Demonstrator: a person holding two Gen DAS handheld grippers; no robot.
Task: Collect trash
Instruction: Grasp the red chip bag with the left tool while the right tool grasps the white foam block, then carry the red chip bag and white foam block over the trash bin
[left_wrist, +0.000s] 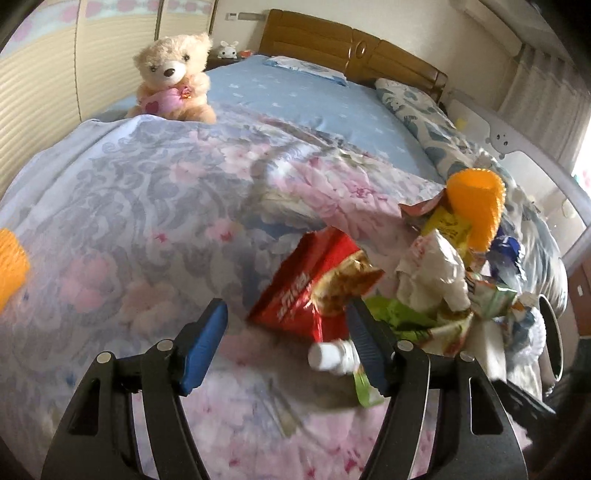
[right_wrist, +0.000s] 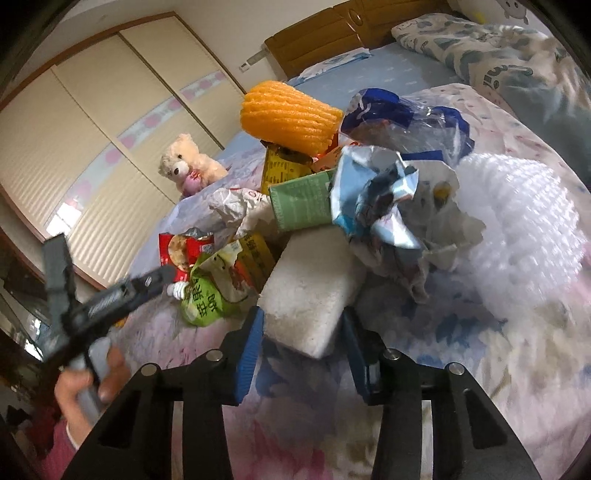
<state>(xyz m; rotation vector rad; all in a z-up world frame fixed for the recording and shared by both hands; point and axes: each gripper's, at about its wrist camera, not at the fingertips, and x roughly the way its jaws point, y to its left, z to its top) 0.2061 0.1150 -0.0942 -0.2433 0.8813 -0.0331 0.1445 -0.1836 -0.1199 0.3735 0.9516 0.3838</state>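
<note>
The right gripper (right_wrist: 301, 341) brackets the white foam block (right_wrist: 308, 295), fingers narrowed to its sides at the near edge of the trash heap (right_wrist: 332, 192) on the bed (left_wrist: 147, 206). Seat it deep and squeeze gently. The left gripper (left_wrist: 286, 345) gapes empty beside the red snack bag (left_wrist: 314, 284).

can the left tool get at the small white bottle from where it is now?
Probably yes. The small white bottle lies on the quilt just inside the left tool, beside its right finger, jaws open and empty. The red snack bag crowds it from behind.
</note>
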